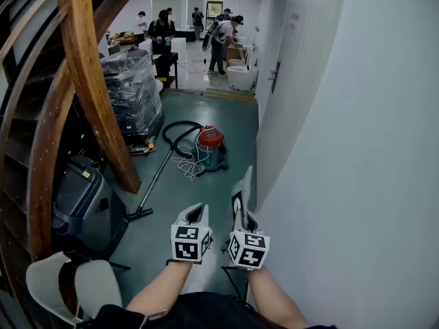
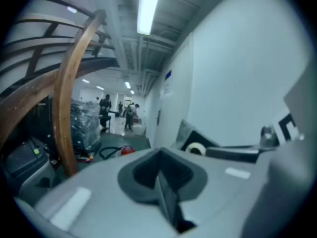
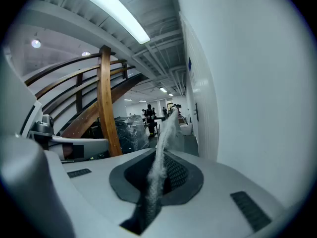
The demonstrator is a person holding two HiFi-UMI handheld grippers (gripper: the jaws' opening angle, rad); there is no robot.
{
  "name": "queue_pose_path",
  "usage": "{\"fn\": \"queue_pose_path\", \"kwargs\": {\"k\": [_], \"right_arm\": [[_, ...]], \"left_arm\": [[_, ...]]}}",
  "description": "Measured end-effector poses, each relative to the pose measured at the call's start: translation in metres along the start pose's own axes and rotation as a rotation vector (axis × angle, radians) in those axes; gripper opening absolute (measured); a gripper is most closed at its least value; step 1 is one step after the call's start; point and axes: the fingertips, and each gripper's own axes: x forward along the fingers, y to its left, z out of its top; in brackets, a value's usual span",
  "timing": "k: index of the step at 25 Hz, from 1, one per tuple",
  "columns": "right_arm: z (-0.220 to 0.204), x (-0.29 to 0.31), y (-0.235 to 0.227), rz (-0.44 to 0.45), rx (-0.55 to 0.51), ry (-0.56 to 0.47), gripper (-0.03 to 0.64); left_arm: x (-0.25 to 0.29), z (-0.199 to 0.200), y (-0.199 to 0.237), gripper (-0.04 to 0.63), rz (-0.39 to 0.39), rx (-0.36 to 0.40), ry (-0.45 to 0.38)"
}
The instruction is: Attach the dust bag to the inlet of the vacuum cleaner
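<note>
The vacuum cleaner (image 1: pixel 210 147), with a red lid on a teal drum, stands on the green floor ahead, its black hose (image 1: pixel 180 133) looped beside it; it also shows small in the left gripper view (image 2: pixel 128 149). My right gripper (image 1: pixel 240 214) (image 3: pixel 157 178) is shut on the grey-white dust bag (image 1: pixel 242 185) (image 3: pixel 166 131), which stands edge-up between its jaws. The bag's dark collar with a round white opening (image 2: pixel 196 148) shows in the left gripper view. My left gripper (image 1: pixel 196 212) (image 2: pixel 161 178), beside it, is shut with nothing between its jaws. Both are held well short of the vacuum.
A white wall (image 1: pixel 357 149) runs close along the right. A wooden stair beam (image 1: pixel 96 88) slants down at the left, with a wrapped pallet (image 1: pixel 132 91) behind it and a dark machine (image 1: pixel 82 204) nearer. A wand (image 1: pixel 154 180) lies on the floor. People stand far down the hall.
</note>
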Motion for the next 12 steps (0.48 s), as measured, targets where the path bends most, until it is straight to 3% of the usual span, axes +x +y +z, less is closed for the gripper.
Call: {"fn": "queue_pose_path", "kwargs": {"k": [12], "right_arm": [[0.003, 0.006, -0.01, -0.013, 0.03, -0.005, 0.018]], "left_arm": [[0.014, 0.007, 0.002, -0.003, -0.011, -0.008, -0.008]]}}
